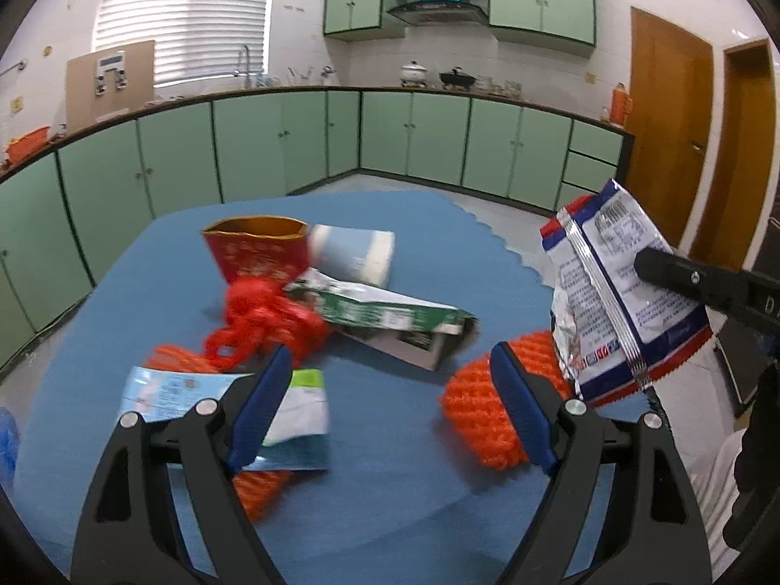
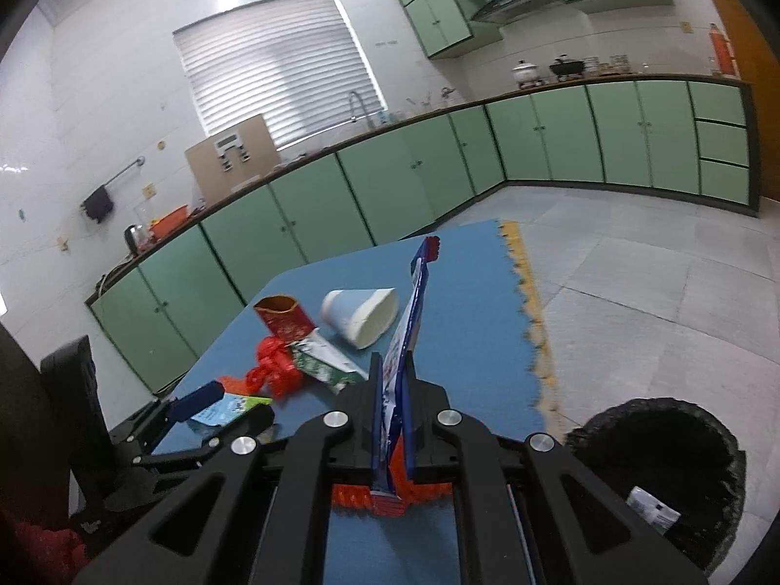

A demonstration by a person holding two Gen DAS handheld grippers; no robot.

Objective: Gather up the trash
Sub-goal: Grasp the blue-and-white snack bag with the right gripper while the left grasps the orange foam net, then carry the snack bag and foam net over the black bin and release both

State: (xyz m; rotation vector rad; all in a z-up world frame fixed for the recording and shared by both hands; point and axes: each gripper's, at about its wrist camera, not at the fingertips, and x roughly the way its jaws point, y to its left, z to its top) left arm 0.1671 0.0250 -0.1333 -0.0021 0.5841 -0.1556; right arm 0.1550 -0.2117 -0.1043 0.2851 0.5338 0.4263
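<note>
Trash lies on a blue mat (image 1: pixel 380 419): a red paper bag (image 1: pixel 258 253), a pale blue paper cup (image 1: pixel 356 253) on its side, a green carton (image 1: pixel 390 314), red mesh (image 1: pixel 263 321), orange foam netting (image 1: pixel 482 409) and a light blue wrapper (image 1: pixel 170 390). My left gripper (image 1: pixel 390 380) is open above the mat, between the wrapper and the orange netting. My right gripper (image 2: pixel 392 380) is shut on a white, blue and red snack wrapper (image 2: pixel 407 326), held in the air; it also shows in the left wrist view (image 1: pixel 614 302).
A black-lined trash bin (image 2: pixel 668 473) stands on the tiled floor to the right of the mat, with a white scrap inside. Green kitchen cabinets (image 1: pixel 341 141) run along the far walls. The mat's far edge (image 2: pixel 524 282) is jagged with a yellow strip.
</note>
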